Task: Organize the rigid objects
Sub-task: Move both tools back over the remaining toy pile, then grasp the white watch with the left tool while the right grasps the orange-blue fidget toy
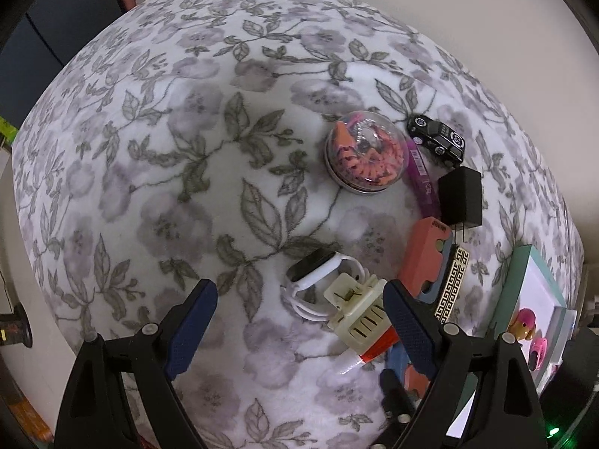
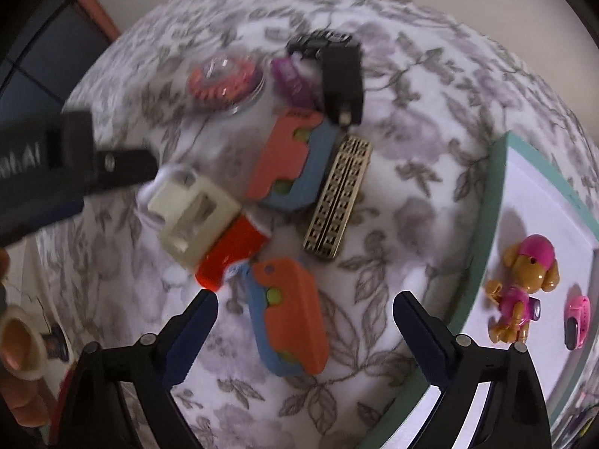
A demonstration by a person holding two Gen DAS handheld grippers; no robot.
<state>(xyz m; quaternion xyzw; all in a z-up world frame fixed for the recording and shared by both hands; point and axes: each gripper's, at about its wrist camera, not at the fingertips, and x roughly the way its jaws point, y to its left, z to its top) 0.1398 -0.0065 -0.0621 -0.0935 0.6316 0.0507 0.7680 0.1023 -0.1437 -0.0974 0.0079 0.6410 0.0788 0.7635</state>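
Small rigid items lie in a pile on a floral cloth (image 1: 187, 187). My left gripper (image 1: 299, 286) is open and points down. A white smartwatch (image 1: 318, 269) and a cream hair claw clip (image 1: 359, 310) lie between its fingertips, untouched. My right gripper (image 2: 306, 297) is also open, and an orange-and-blue block (image 2: 292, 314) lies between its fingers without the pads pressing on it. A second orange-and-blue block (image 2: 288, 161), a gold patterned bar (image 2: 337, 198), a red tube (image 2: 232, 258) and the clip (image 2: 194, 217) lie just beyond. The right wrist view is blurred.
A green-rimmed white tray (image 2: 498, 205) at the right holds a toy dog (image 2: 524, 284) and a pink piece (image 2: 578, 321). Farther off lie a clear dome (image 1: 365, 151), a black toy car (image 1: 436, 138), a purple item (image 1: 423, 179) and a black charger (image 1: 460, 198). A hand (image 2: 18, 355) shows at the lower left.
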